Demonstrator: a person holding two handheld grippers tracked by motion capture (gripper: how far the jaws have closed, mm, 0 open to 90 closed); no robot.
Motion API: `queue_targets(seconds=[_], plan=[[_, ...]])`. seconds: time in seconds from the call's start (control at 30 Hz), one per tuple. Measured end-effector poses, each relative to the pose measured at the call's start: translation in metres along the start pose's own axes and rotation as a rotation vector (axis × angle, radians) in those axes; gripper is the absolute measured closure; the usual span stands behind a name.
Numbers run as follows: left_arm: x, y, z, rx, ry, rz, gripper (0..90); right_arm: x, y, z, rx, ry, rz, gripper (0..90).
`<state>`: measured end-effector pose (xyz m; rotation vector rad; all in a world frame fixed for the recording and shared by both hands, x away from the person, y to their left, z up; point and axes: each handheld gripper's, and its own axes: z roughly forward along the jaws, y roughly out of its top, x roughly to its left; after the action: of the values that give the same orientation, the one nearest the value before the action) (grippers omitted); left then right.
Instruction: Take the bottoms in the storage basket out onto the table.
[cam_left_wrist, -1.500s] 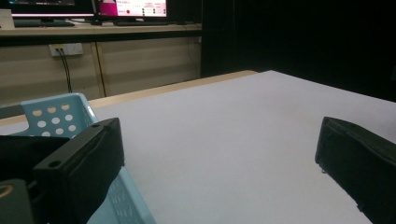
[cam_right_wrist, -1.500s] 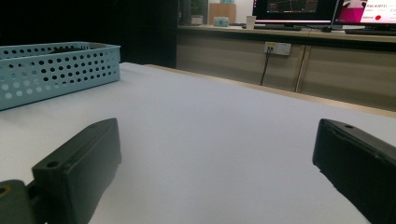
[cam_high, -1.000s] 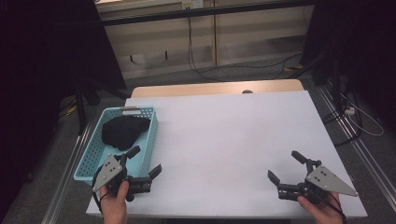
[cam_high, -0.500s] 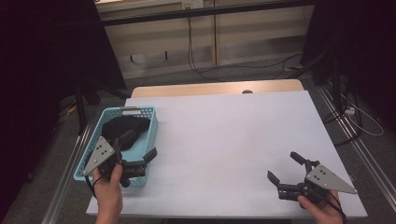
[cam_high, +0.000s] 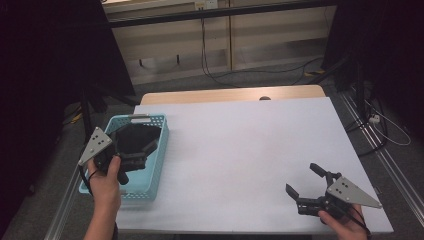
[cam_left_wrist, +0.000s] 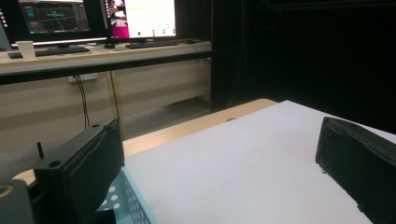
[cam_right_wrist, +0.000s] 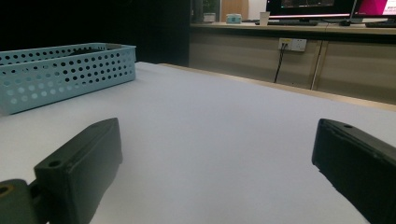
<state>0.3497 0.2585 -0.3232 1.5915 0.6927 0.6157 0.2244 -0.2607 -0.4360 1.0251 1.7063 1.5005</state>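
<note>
While both grippers gape wide, the left gripper (cam_high: 131, 159) hides the basket's (cam_high: 156, 165) dark contents.

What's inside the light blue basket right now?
The basket holds a dark black item. The left hand-held gripper hangs over it, open, covering part of the item and the basket floor.

No legible text, label, brand or number anywhere; lit monitor screens (cam_left_wrist: 140, 18) too blurred to read.

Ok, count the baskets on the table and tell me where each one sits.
1. The blue basket sits at the table's left edge, with the left gripper over it and a dark thing inside.
</note>
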Motion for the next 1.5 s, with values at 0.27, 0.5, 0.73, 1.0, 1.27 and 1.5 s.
queue_targets(seconds=[0.27, 0.5, 0.73, 1.0, 1.27, 1.5], plan=[[0.026, 0.003, 0.004, 0.017, 0.047, -0.026, 1.2, 0.002, 0.0, 0.001, 0.001, 0.01, -0.006, 0.6], [0.05, -0.002, 0.009, 0.065, 0.087, -0.048, 1.4, 0.001, 0.001, 0.001, -0.003, 0.012, -0.012, 0.6], [0.07, -0.017, 0.016, 0.125, 0.171, -0.07, 1.7, 0.001, 0.001, 0.001, -0.001, 0.016, -0.011, 0.6], [0.087, -0.03, 0.028, 0.156, 0.221, -0.092, 1.9, 0.003, 0.002, 0.0, -0.001, 0.024, -0.016, 0.6], [0.099, -0.039, 0.037, 0.184, 0.261, -0.12, 2.1, 0.002, 0.001, 0.001, -0.001, 0.012, -0.01, 0.6], [0.106, -0.047, 0.046, 0.252, 0.279, -0.105, 2.2, 0.006, 0.002, 0.002, 0.001, 0.026, -0.022, 0.6]])
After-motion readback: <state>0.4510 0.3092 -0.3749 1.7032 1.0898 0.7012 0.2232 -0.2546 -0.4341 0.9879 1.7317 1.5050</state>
